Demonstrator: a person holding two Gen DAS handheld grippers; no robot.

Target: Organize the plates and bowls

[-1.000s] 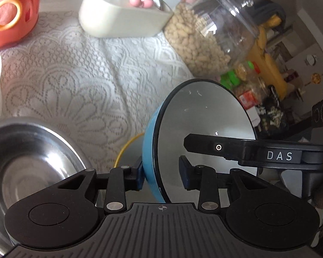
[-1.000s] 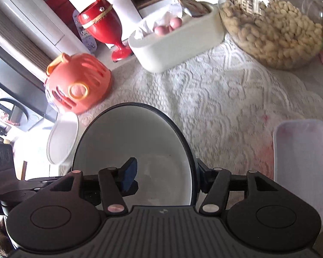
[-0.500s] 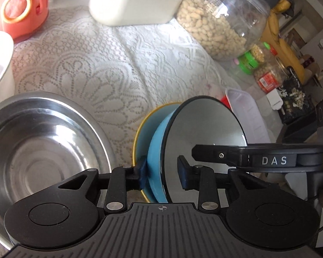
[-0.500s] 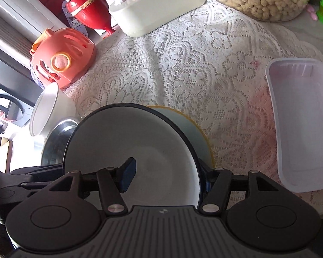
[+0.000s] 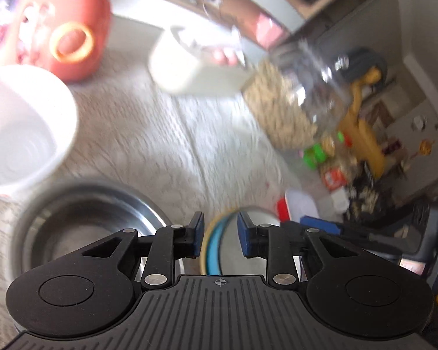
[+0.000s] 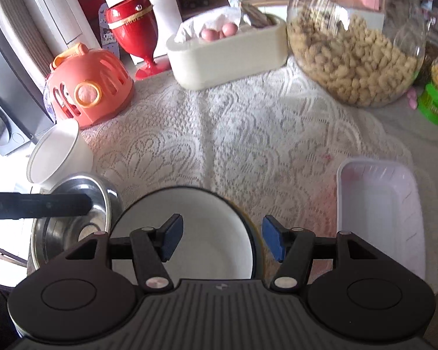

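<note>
- left gripper (image 5: 220,237): jaws narrow w/ a gap, nothing pinched; they've just been closing. The blue bowl's rim shows thru the gap but the pads aren't on it. Whole left view is smeared w/ blur btw
- right gripper (image 6: 221,240): jaws partway apart and have just been opening. They straddle the blue bowl's right rim, one pad over the white inside, the other outside the rim, neither pressing on it afaict
- blue bowl (image 6: 189,233): white inside, dark rim, sitting upright on the lace cloth (image 6: 248,134) on the desk, right under the right gripper. In the left view it's blue outside, nested in a yellow-rimmed bowl (image 5: 205,242)
- steel bowl (image 6: 73,221): just left of the blue bowl, looks like they touch or nearly do. A black gripper finger (image 6: 43,205) reaches across above it
- white bowl (image 6: 58,151): behind the steel one, tipped on its side w/ mouth facing left
- clear plastic tray (image 6: 382,218): right of the blue bowl, apart from it
- back of desk: orange slotted dome (image 6: 90,87), red goblet-shaped container (image 6: 134,26), cream tub (image 6: 227,52) w/ eggs, big glass jar of peanuts (image 6: 356,52)
</note>
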